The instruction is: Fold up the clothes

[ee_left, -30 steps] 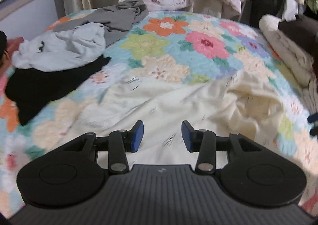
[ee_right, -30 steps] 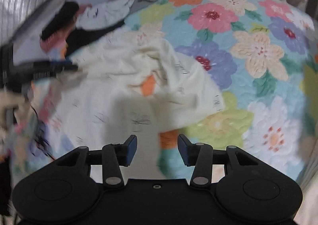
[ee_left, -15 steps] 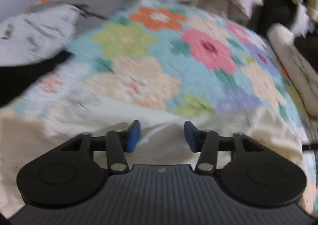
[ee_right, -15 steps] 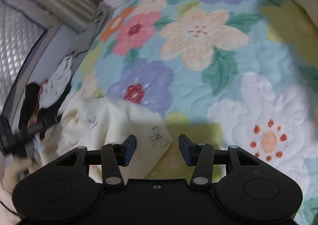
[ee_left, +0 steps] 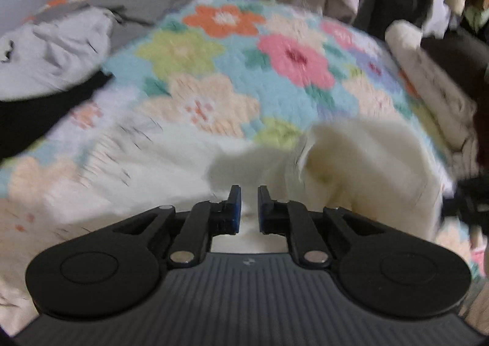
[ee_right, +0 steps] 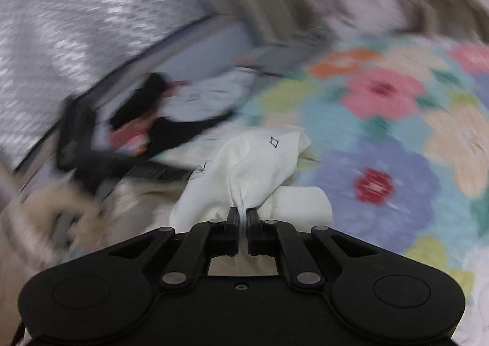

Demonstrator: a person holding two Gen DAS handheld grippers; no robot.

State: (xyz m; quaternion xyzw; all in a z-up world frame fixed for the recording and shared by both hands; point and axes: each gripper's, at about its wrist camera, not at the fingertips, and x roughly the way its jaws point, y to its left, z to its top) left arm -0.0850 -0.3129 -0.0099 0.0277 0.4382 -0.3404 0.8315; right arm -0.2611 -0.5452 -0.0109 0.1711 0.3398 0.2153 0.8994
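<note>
In the left wrist view, the left gripper (ee_left: pixel 249 205) is seen low at centre, its jaws just drawn nearly together over the cream garment (ee_left: pixel 351 168); a grip cannot be told. In the right view, the right gripper (ee_right: pixel 243 225), just closed, pinches the cream garment (ee_right: pixel 256 162), probably for folding on the floral quilt (ee_right: pixel 397 144).
</note>
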